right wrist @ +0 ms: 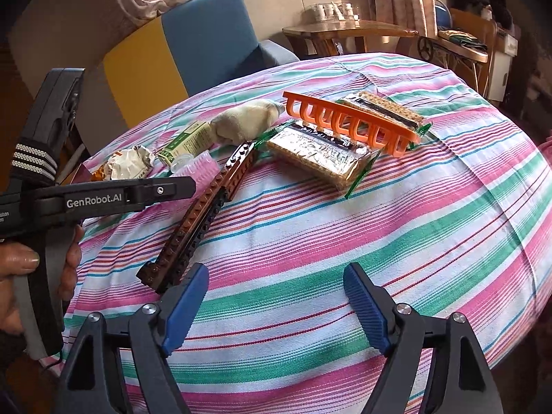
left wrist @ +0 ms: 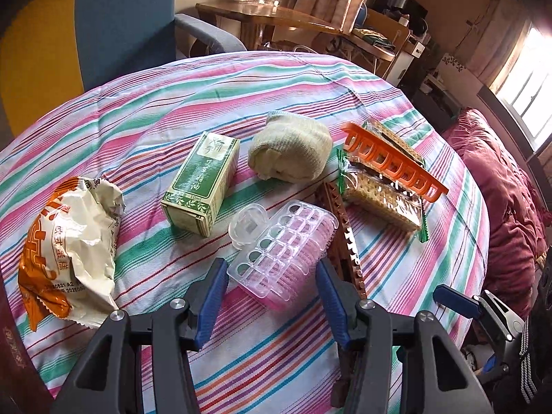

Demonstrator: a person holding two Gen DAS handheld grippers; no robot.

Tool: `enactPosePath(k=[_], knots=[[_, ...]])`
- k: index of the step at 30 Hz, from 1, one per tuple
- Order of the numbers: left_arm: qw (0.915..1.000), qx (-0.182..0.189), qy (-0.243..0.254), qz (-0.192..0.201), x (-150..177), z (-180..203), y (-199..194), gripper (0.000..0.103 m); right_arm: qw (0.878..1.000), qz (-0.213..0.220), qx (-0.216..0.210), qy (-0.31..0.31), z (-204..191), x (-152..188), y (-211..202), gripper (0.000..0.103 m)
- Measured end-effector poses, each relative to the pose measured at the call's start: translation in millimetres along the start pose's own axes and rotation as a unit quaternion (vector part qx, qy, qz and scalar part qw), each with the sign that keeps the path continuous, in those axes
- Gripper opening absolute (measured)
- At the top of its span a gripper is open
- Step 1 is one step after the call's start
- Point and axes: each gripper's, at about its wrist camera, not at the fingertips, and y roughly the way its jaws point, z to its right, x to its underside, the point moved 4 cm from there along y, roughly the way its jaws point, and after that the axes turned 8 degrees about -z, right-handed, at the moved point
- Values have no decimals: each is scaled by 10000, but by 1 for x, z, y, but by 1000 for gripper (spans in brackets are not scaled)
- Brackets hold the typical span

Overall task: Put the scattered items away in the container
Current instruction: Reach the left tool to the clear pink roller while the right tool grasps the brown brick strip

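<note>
Lettering "GenRobot.AI" runs along your left tongs [right wrist: 160, 189], spread wide above the clear pink-bristled holder [left wrist: 283, 252] on the striped worktop [left wrist: 396, 276]. Beside it, the green box [left wrist: 201, 183] reads "10ml". Your right tongs [right wrist: 276, 305] gape, empty.

The left black plastic two-finger tool [left wrist: 272, 276] carries ribbed blue rubber pads [left wrist: 214, 296] on angular arms, each pivot fixed by a round silver screw. The right black two-finger tool [right wrist: 276, 293] is built the same way, with ribbed blue pads [right wrist: 365, 307] and silver screws. In the right wrist view, the left tool's body bears white "GenRobot.AI" lettering, a grey handle strip and a black-and-white striped strap. The person's hand [right wrist: 20, 276] grips it.
</note>
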Motion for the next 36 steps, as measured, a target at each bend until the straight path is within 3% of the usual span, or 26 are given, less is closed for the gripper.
enactPosePath(k=[7, 12, 18, 23, 30, 36], knots=[[9996, 5, -263, 56, 17, -6, -10, 49, 10000, -26, 65, -68, -2, 0, 1, 84], [9978, -70, -648, 130, 50, -18, -27, 49, 10000, -72, 30, -56, 0, -2, 0, 83], [9944, -108, -1021, 237, 96, -28, -47, 49, 9995, -94, -262, -116, -3, -13, -7, 77], [9935, -223, -1094, 213, 127, -29, -55, 40, 9981, -107, -523, -302, -9, -24, -12, 71], [9941, -323, -964, 376, 137, -26, -67, 42, 9957, -356, -682, -525, -37, -40, 6, 70], [9945, -186, -882, 532, 132, -26, -79, 49, 9951, -609, -465, -622, -60, -43, 32, 55]])
